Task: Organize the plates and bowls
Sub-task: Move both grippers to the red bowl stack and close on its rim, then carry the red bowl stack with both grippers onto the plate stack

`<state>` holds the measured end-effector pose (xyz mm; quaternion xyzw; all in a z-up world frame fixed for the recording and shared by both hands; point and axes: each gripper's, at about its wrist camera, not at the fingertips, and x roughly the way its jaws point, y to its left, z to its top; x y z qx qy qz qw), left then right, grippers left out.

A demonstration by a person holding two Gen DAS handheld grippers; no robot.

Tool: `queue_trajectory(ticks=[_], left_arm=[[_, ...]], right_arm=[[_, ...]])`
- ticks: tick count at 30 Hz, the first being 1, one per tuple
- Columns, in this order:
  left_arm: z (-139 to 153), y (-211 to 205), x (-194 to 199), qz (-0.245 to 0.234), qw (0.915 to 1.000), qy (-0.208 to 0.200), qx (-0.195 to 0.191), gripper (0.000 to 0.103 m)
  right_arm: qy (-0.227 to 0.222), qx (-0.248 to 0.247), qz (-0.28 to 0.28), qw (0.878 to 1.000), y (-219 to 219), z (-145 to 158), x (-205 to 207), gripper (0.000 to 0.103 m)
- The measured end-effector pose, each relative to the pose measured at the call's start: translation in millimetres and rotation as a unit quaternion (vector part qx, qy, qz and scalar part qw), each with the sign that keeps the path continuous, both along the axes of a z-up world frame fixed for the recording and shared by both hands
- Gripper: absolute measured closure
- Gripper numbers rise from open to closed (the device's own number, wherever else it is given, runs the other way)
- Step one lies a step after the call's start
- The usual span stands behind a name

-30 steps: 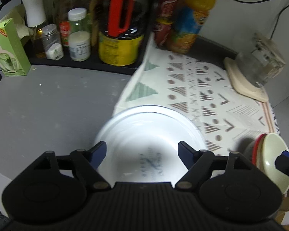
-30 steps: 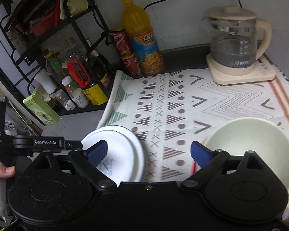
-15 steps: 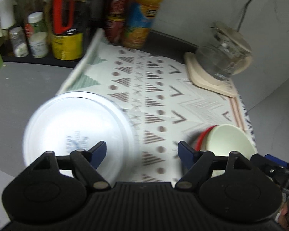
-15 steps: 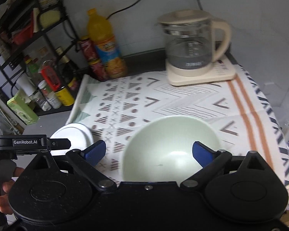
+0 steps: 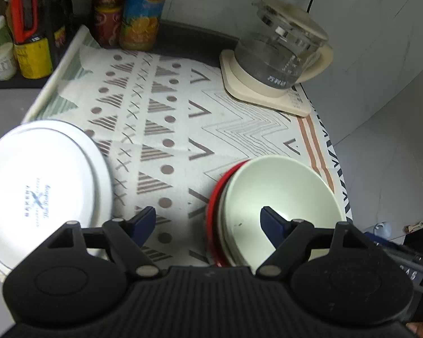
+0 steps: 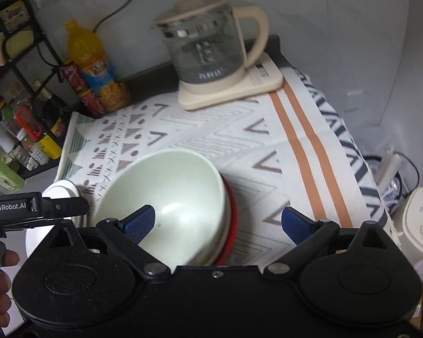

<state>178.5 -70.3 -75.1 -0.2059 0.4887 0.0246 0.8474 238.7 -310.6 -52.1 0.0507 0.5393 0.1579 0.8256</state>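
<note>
A stack of white plates (image 5: 39,186) sits at the left edge of the patterned cloth (image 5: 183,118); a sliver of it shows in the right wrist view (image 6: 60,191). A pale green bowl (image 5: 279,197) sits nested in other bowls, the lowest one red (image 5: 213,214), at the cloth's front right; it also shows in the right wrist view (image 6: 166,197). My left gripper (image 5: 208,221) is open and empty, above the cloth between plates and bowls. My right gripper (image 6: 218,222) is open and empty, over the right side of the bowl stack.
A glass kettle (image 5: 279,53) on its cream base stands at the back right. An orange juice bottle (image 5: 141,8), cans and condiment bottles (image 5: 31,33) line the back left. A white appliance (image 6: 417,219) sits off the table's right edge.
Both grippers swung to the right. The plates slid from the centre to the left of the left wrist view, and the bowl stack came in front of both grippers. Jaws stayed open.
</note>
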Motion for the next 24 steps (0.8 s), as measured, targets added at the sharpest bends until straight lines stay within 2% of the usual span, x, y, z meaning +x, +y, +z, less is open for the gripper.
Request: queue_trajectory(ticks=[4, 10, 13, 15, 17, 22, 24], left_arm=[[-12, -7, 6, 0.003, 0.9998, 0.013, -0.013, 0.024], [-28, -16, 13, -0.003, 0.9993, 0.032, -0.017, 0.027], [-35, -18, 17, -0.002, 0.9989, 0.041, -0.023, 0.040], [-42, -18, 20, 0.001, 0.9982, 0.051, -0.031, 0.057], [-49, -17, 23, 0.006, 0.9973, 0.065, -0.033, 0.067], [-62, -11, 25, 0.017, 0.9957, 0.078, -0.048, 0.072], [-65, -9, 26, 0.019, 0.9951, 0.076, -0.061, 0.075]], right_arm=[[0.019, 0.004, -0.006, 1.000, -10, -13, 0, 0.010], [0.061, 0.030, -0.012, 0.998, -16, -33, 3, 0.029], [0.075, 0.038, -0.013, 0.996, -15, -41, 4, 0.037], [0.085, 0.046, -0.013, 0.995, -14, -45, 6, 0.049], [0.096, 0.052, -0.012, 0.994, -12, -50, 8, 0.054], [0.122, 0.049, -0.015, 0.991, -5, -63, 12, 0.058], [0.132, 0.054, -0.014, 0.990, -3, -68, 13, 0.066]])
